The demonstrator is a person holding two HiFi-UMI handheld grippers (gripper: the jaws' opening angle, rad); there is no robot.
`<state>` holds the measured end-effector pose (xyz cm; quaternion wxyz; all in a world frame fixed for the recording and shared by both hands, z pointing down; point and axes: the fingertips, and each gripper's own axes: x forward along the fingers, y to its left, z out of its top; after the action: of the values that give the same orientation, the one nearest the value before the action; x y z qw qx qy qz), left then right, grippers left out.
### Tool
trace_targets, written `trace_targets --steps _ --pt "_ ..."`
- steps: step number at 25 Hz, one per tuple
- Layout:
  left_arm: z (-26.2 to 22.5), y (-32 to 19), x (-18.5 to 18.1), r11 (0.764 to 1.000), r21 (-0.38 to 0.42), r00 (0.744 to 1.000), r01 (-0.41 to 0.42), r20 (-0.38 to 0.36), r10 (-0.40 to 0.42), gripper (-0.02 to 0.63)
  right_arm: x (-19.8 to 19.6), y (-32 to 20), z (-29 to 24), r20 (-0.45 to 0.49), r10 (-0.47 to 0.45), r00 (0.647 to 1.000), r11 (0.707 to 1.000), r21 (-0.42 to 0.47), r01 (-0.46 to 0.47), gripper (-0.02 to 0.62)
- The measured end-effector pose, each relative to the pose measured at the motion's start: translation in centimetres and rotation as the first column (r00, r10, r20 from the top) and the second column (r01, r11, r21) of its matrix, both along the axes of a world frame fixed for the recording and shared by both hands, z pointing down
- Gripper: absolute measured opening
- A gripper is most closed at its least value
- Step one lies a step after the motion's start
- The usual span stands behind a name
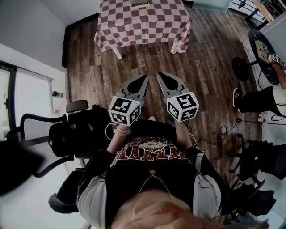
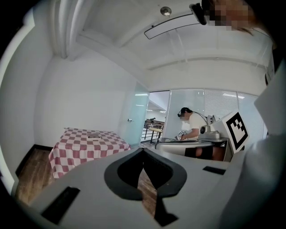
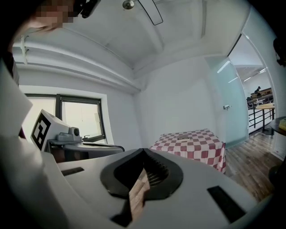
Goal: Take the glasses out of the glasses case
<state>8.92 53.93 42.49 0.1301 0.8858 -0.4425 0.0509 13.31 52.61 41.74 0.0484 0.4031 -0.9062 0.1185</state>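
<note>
A small dark glasses case point(image 1: 139, 3) lies on the table with the red-and-white checked cloth point(image 1: 143, 22) at the far end of the wooden floor. It also shows as a small flat shape point(image 2: 94, 135) in the left gripper view and again point(image 3: 183, 138) in the right gripper view. I hold both grippers close to my body, well short of the table. My left gripper point(image 1: 145, 78) is shut with nothing in it, its tips meeting point(image 2: 143, 150). My right gripper point(image 1: 159, 74) is likewise shut and holds nothing point(image 3: 143, 150).
A black office chair point(image 1: 67, 129) stands right by my left side. At the right sit a person point(image 1: 263, 98), a round dark table point(image 1: 263, 44) and cables on the floor. Wooden floor point(image 1: 134, 71) stretches between me and the checked table.
</note>
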Motion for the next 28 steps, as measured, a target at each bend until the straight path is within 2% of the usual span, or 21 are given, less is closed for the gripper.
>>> trace_targets --steps 3,11,24,28 --pt "-0.3 -0.6 0.0 1.0 0.018 1.0 0.004 -0.01 -0.003 -0.002 0.0 -0.5 -0.1 0.011 -0.007 1.0 1.0 0.0 0.007 0.017" --pt "0.4 -4.2 -0.8 0.999 -0.013 0.999 -0.043 -0.028 0.043 -0.002 -0.7 -4.1 0.2 0.026 0.013 1.0 1.0 -0.017 -0.013 0.017" --pt "0.9 -15.5 -3.0 0.994 -0.017 0.993 -0.104 -0.055 0.102 -0.002 -3.7 -14.8 -0.1 -0.029 0.018 0.999 1.0 0.004 -0.018 0.017" --pt "1.7 -18.3 -4.1 0.991 -0.047 0.99 -0.126 -0.064 0.123 -0.002 -4.6 -17.6 0.1 -0.03 0.034 0.999 0.999 -0.001 -0.034 0.017"
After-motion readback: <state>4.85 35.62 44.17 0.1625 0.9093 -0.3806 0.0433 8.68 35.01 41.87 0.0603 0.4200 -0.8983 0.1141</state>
